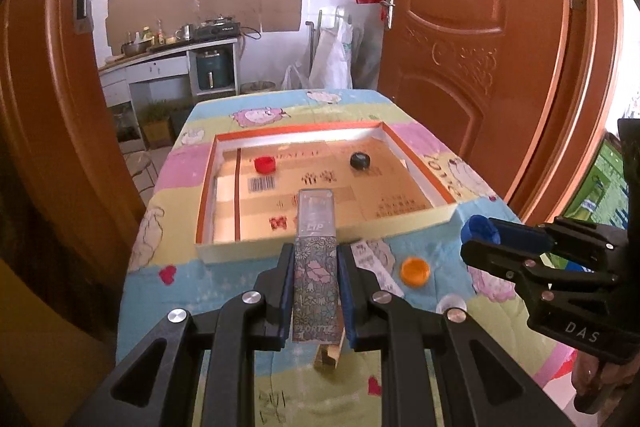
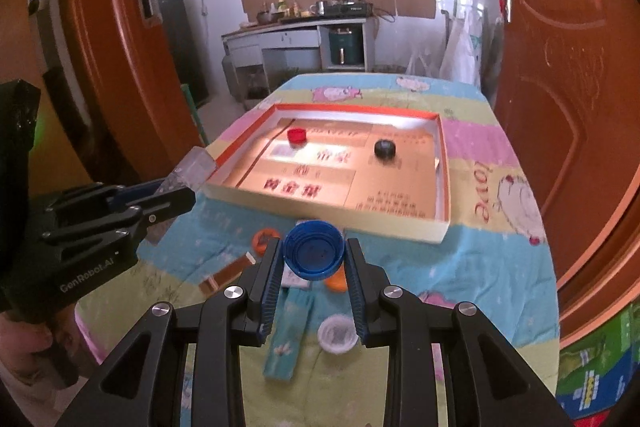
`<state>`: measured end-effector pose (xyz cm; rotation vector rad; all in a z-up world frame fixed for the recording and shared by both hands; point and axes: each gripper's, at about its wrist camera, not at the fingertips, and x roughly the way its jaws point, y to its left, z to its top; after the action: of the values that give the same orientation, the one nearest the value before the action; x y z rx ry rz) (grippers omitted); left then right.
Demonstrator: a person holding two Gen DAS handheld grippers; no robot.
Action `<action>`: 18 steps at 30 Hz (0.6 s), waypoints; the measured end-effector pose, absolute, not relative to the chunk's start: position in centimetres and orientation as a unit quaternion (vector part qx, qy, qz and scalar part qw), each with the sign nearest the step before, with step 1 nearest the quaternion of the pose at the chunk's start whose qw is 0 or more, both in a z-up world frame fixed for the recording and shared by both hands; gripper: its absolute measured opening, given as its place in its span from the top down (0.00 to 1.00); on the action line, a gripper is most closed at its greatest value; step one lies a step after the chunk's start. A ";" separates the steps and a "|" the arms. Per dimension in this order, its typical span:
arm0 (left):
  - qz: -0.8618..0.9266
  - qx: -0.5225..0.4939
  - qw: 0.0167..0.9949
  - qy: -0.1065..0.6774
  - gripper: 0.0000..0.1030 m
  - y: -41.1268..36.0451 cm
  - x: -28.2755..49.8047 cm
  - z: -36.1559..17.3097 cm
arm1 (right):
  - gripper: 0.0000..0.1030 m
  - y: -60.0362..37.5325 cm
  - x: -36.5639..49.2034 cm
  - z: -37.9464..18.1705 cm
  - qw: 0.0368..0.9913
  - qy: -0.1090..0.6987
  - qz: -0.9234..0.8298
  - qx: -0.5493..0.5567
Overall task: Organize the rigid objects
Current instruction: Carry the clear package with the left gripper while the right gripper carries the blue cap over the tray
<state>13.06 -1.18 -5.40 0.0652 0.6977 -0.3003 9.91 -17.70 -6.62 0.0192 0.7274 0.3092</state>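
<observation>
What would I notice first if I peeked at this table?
Two black grippers over a cartoon-sheep cloth: the left gripper pinches a flowery clear box, and the right gripper pinches a blue bottle cap. Beyond them lies a shallow orange-rimmed tray with a red cap on its left and a black cap on its right.

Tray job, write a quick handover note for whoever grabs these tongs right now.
Left tongs: shut on the floral box, held above the cloth near the tray's front wall.
Right tongs: shut on the blue cap, also short of the tray.
Done: red cap and black cap lie in the tray.
Left: put the box and blue cap in, then the orange cap, clear cap, teal packet and a small wooden block on the cloth.
</observation>
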 end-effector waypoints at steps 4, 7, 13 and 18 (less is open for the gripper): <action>-0.147 0.033 0.929 0.339 0.80 -1.5 14.4 -4.9 | 0.69 -18.4 11.3 -6.0 0.925 0.349 0.147 0.012; -0.150 0.030 0.928 0.341 0.80 -1.8 15.4 -4.8 | 0.69 -18.7 12.1 -5.8 0.926 0.349 0.144 0.013; -0.158 0.031 0.925 0.344 0.80 -2.5 17.5 -4.5 | 0.69 -19.7 14.1 -5.3 0.928 0.346 0.136 0.014; -0.161 0.031 0.924 0.346 0.80 -3.0 19.5 -4.2 | 0.69 -20.2 16.0 -5.2 0.929 0.346 0.129 0.011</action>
<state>19.54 -2.98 -4.16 0.0641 0.7097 -0.3304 16.01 -20.18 -5.25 0.0235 0.7090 0.2643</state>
